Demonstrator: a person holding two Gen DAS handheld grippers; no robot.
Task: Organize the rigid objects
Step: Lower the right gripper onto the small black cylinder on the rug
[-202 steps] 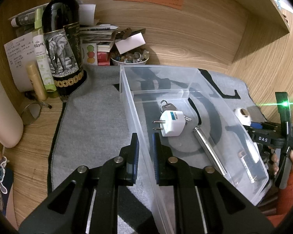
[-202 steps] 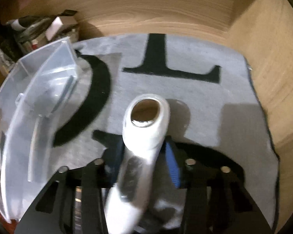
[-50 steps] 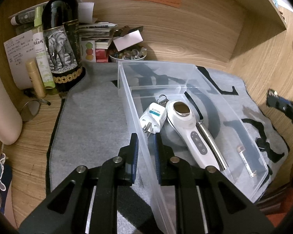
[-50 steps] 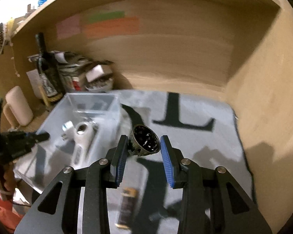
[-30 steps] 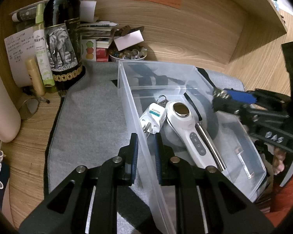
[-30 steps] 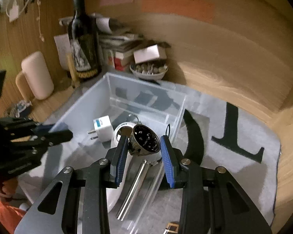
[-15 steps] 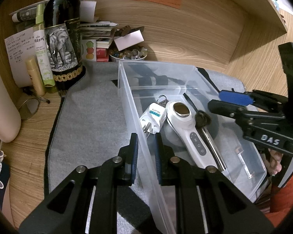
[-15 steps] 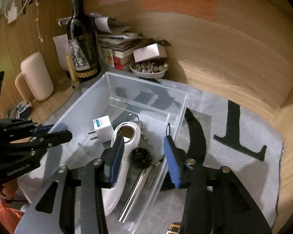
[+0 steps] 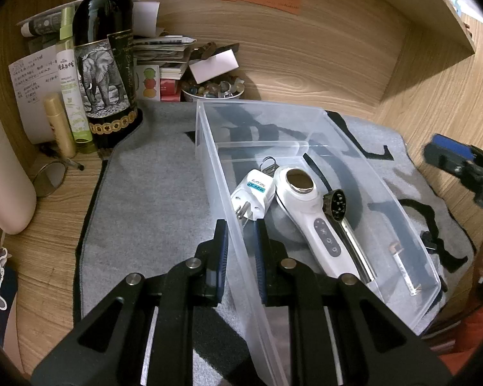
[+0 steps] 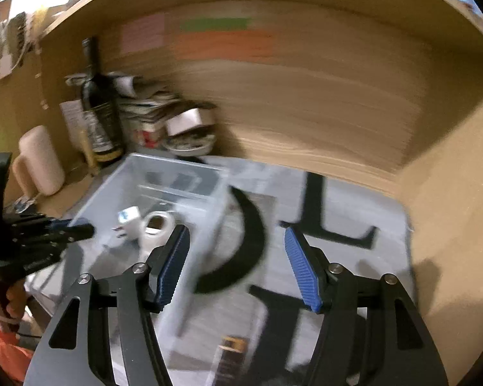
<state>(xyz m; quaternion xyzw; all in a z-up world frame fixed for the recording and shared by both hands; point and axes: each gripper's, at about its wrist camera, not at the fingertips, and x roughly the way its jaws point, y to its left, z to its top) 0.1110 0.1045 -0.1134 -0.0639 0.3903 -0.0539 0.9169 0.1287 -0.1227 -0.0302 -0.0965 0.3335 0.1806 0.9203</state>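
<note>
The clear plastic bin [image 9: 321, 122], frame centre, holds a white handheld device [image 9: 308, 206]; left gripper [image 9: 240, 251] clamps its wall, right gripper [image 10: 236, 265] gapes empty.

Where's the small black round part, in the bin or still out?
In: black round part lies inside the clear bin, against the white handheld device.

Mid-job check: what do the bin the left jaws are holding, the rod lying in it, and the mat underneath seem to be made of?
Clear bin: looks like thin, glossy, transparent plastic; the mat's pattern shows through its walls. Rod: probably polished metal, silvery with bright reflections along its length. Grey mat: seems to be felt or a similar fabric, matte and fuzzy, with a stitched edge.
</note>
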